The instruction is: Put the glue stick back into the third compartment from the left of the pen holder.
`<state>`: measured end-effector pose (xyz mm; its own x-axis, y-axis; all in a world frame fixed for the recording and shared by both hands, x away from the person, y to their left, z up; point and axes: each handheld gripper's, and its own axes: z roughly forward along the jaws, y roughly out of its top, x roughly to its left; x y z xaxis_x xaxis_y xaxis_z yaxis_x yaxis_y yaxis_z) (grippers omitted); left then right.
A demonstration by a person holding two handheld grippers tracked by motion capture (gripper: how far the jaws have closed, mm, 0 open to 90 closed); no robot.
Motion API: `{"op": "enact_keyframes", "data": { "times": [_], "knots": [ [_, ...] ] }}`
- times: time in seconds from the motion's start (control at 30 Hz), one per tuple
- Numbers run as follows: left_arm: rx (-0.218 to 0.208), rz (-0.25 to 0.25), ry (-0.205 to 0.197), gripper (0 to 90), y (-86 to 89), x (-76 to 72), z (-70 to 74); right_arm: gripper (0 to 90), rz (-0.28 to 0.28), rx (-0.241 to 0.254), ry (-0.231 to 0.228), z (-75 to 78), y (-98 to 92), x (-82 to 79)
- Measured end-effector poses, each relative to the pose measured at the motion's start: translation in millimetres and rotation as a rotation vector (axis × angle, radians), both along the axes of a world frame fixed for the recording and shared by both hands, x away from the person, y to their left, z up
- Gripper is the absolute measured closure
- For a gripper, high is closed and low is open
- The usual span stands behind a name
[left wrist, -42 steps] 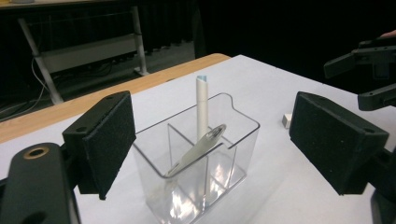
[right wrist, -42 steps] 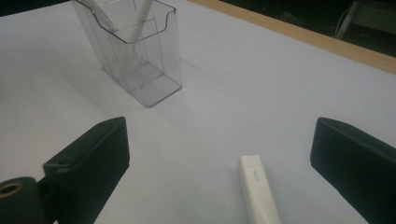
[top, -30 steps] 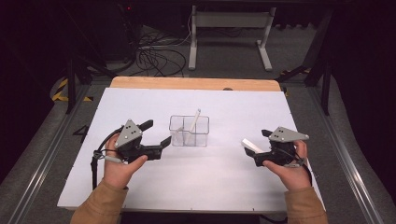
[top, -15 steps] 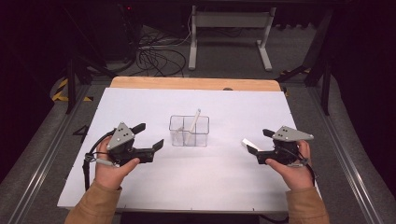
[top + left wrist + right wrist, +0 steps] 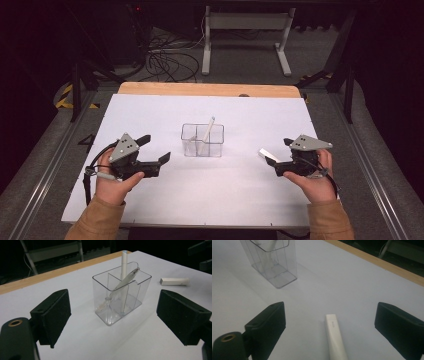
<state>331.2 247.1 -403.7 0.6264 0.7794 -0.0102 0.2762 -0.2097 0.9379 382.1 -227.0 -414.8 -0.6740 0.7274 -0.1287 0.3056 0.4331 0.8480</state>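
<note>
A clear divided container [image 5: 202, 140] stands mid-table with a white pen [image 5: 124, 265] upright in it and a clear pen [image 5: 123, 282] leaning across. My left gripper [image 5: 155, 148] sits to its left, open and empty, with its jaws facing the container [image 5: 122, 300] from a short way off. A short white stick [image 5: 264, 152] lies flat on the table right of the container. My right gripper [image 5: 277, 151] is open around that stick [image 5: 334, 337]. Its jaws have just closed a little, and the pads stand well off it on both sides.
The white board [image 5: 240, 195] ends at a wooden strip [image 5: 210, 89] along the far side. Beyond it are floor cables [image 5: 167, 60] and a metal stand [image 5: 245, 30]. My right gripper's jaws [image 5: 201, 255] show at the upper right of the left gripper view.
My left gripper has drawn back to the left, away from the container and slightly nearer the front edge. The right gripper and the white stick stay where they were.
</note>
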Motion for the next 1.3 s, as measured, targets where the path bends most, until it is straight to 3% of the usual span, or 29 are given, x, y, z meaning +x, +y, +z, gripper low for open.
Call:
{"op": "enact_keyframes", "data": {
  "times": [0.07,0.3,0.53,0.77,0.93,1.07,1.3],
  "knots": [
    [0.003,0.007,-0.004,13.0,1.6,-1.3,0.4,20.5,0.005,-0.014,0.003,-0.1,-1.7,0.8],
    [0.008,0.02,-0.005,12.9,9.3,-5.8,2.3,32.1,-0.018,-0.044,0.043,-3.7,-9.0,3.2],
    [0.003,0.03,0.0,12.8,17.2,-7.0,2.2,34.2,-0.041,-0.104,0.069,-9.5,-14.1,6.5],
    [0.009,0.039,0.002,12.8,22.0,-7.7,1.8,34.5,-0.044,-0.123,0.104,-15.5,-15.6,10.1],
    [0.011,0.04,0.008,12.6,22.3,-8.0,0.5,38.2,-0.015,-0.137,0.127,-19.8,-14.7,12.5],
    [0.022,0.036,0.024,12.3,23.2,-6.9,-1.0,38.3,0.013,-0.166,0.118,-22.0,-13.1,14.1],
    [0.02,0.036,0.028,12.3,24.8,-7.8,-0.5,40.5,0.017,-0.202,0.175,-29.8,-14.3,17.1]
  ]
}}
